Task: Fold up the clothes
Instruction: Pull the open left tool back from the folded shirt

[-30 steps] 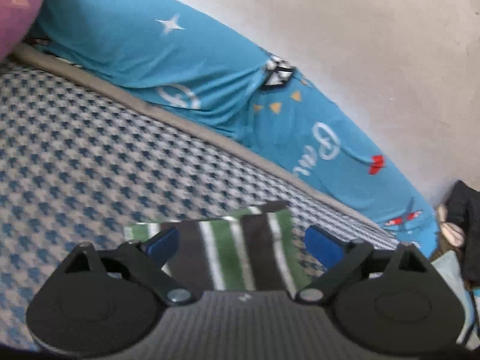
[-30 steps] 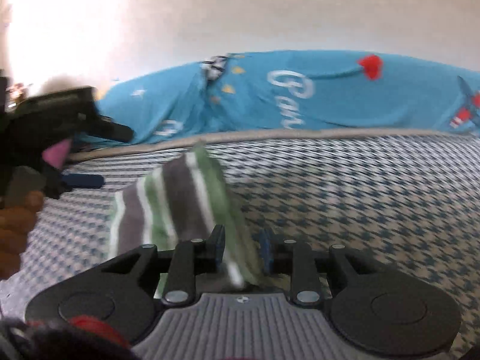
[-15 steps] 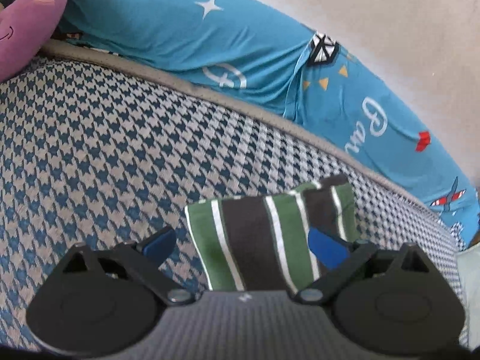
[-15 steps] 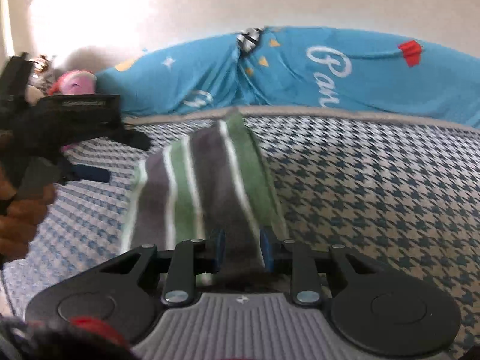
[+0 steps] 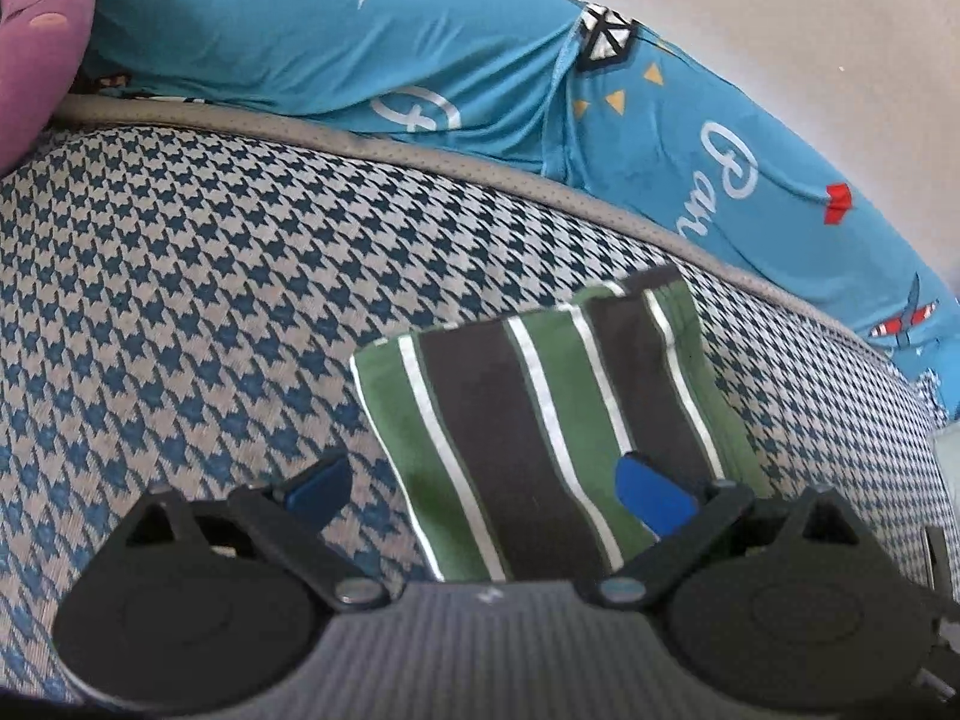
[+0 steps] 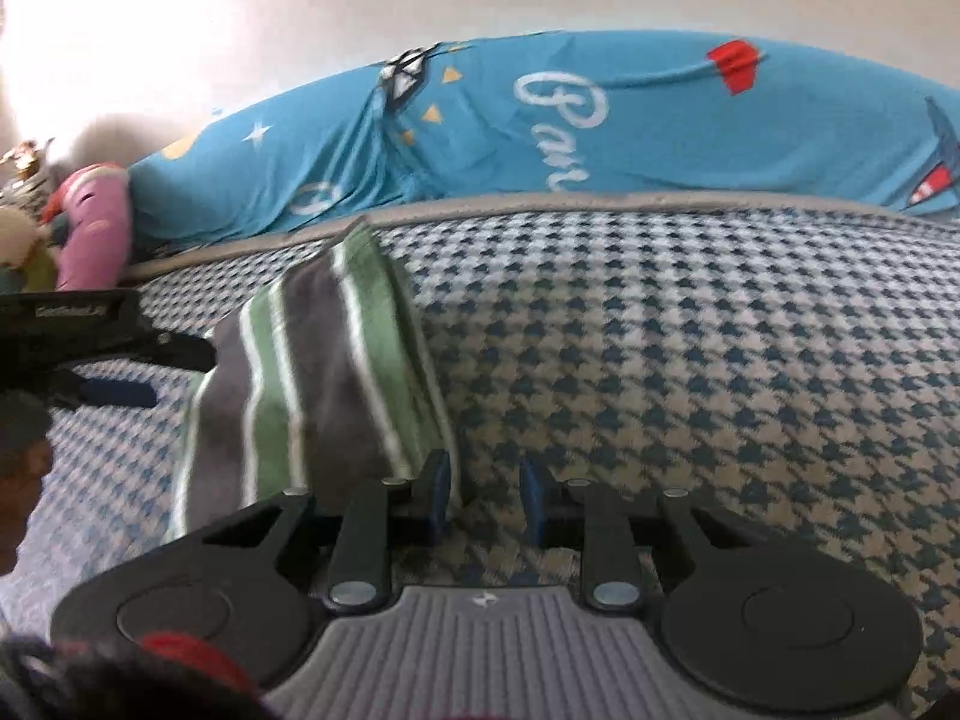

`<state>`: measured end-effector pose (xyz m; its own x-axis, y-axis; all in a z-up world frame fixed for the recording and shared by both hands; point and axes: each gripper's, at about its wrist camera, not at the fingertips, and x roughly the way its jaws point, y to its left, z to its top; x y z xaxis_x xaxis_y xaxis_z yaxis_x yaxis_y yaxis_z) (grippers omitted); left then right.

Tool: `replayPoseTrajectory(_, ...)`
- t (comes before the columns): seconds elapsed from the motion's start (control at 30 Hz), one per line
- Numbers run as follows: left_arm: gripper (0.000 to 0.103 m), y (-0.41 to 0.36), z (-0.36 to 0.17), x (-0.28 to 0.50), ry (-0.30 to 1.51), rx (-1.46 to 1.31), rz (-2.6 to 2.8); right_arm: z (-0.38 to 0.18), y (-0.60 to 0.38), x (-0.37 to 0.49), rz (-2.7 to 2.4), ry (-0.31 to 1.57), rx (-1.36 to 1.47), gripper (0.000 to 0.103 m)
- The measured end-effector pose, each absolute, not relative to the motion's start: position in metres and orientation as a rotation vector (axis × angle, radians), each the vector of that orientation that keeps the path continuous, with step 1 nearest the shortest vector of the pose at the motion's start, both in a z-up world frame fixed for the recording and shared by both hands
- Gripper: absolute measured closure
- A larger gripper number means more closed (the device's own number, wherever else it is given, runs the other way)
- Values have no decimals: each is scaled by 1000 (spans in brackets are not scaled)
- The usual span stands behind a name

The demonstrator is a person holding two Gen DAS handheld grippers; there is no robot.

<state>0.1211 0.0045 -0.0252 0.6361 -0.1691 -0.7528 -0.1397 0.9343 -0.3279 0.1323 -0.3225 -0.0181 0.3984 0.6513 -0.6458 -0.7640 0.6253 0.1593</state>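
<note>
A folded green, grey and white striped cloth point(image 5: 540, 420) lies flat on the houndstooth bed cover point(image 5: 180, 270). My left gripper point(image 5: 486, 489) is open wide just above it, the right blue pad point(image 5: 654, 495) over the cloth and the left pad over bare cover. In the right wrist view the cloth point(image 6: 324, 372) sits left of my right gripper point(image 6: 483, 498). Its jaws stand narrowly open, with bed cover showing in the gap and the cloth's edge beside the left finger point(image 6: 435, 495). The left gripper point(image 6: 162, 372) reaches in at the cloth's far-left side.
A bright blue printed sheet point(image 5: 420, 60) is bunched along the back of the bed against a pale wall. A purple plush toy point(image 5: 36, 42) lies at the far left. A person's hand point(image 6: 24, 468) holds the left gripper. Houndstooth cover point(image 6: 720, 360) spreads to the right.
The cloth was held up in my right gripper; now it lies flat and is out of those jaws. My left gripper came lower and closer over the cloth, still open.
</note>
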Motion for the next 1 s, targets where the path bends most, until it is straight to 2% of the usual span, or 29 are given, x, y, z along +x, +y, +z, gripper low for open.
replayPoseTrajectory(0.43, 4, -19, -35, 94, 945, -271, -77, -31, -307, 107, 965, 683, -356, 78)
replayPoseTrajectory(0.5, 4, -24, -38, 92, 958, -250, -86, -32, -305, 108, 953, 682, -361, 86)
replayPoseTrajectory(0.77, 4, -38, -52, 86, 1004, -172, -93, -34, -303, 114, 902, 658, -358, 100)
replayPoseTrajectory(1.0, 4, -40, -54, 82, 1011, -148, -91, -26, -315, 129, 842, 687, -270, 100)
